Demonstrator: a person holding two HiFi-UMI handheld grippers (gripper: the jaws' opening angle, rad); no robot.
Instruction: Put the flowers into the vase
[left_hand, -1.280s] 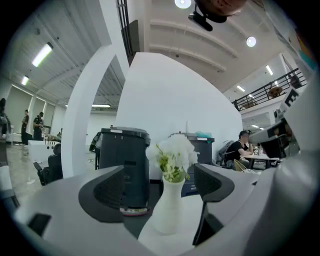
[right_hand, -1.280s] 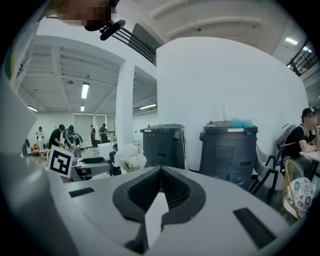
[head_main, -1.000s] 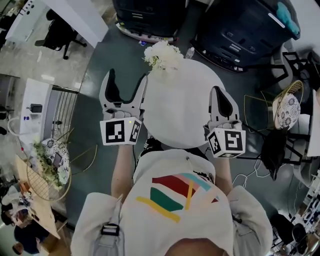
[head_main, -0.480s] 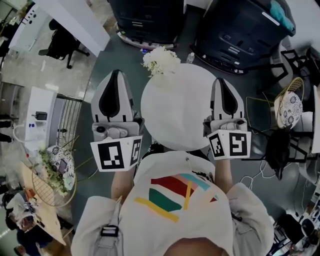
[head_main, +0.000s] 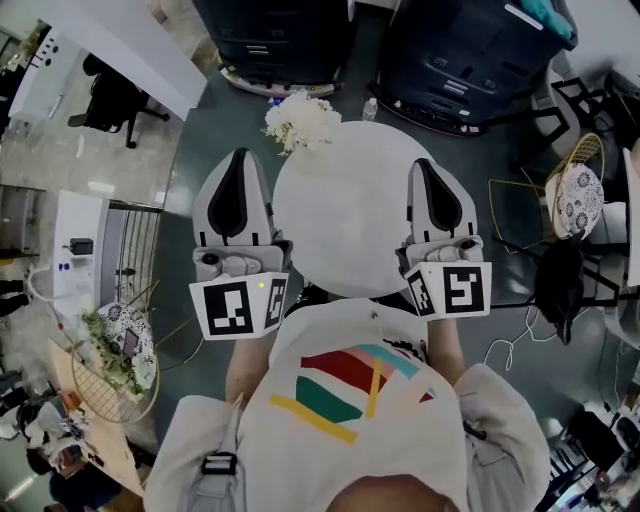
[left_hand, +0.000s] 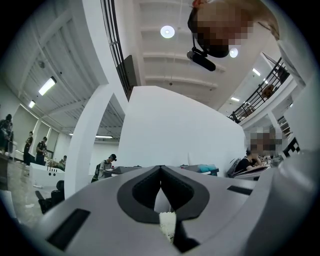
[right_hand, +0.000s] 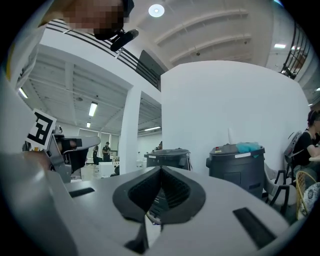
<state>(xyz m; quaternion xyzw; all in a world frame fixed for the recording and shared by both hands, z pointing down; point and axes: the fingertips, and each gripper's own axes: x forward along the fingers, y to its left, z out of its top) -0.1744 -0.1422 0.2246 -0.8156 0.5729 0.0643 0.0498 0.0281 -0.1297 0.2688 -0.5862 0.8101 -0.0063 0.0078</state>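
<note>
A bunch of white flowers (head_main: 297, 122) sits at the far left rim of the round white table (head_main: 345, 245); no vase can be made out under it. My left gripper (head_main: 238, 157) hovers over the table's left edge, just short of the flowers, jaws shut with nothing between them. In the left gripper view the tips (left_hand: 160, 169) meet, and a bit of the white flowers (left_hand: 167, 226) shows through the gap below. My right gripper (head_main: 428, 166) hangs over the table's right edge, also shut and empty, its tips (right_hand: 161, 169) together in the right gripper view.
Two large dark bins (head_main: 280, 35) (head_main: 470, 60) stand beyond the table, with a small bottle (head_main: 371, 107) between them. Wire chairs (head_main: 575, 200) stand at the right, and another wire chair with greenery (head_main: 110, 350) at the left. The bins (right_hand: 235, 162) face the right gripper.
The left gripper's jaws have gone from open to shut with nothing in them. Both grippers have risen, and the left one now sits nearer the flowers.
</note>
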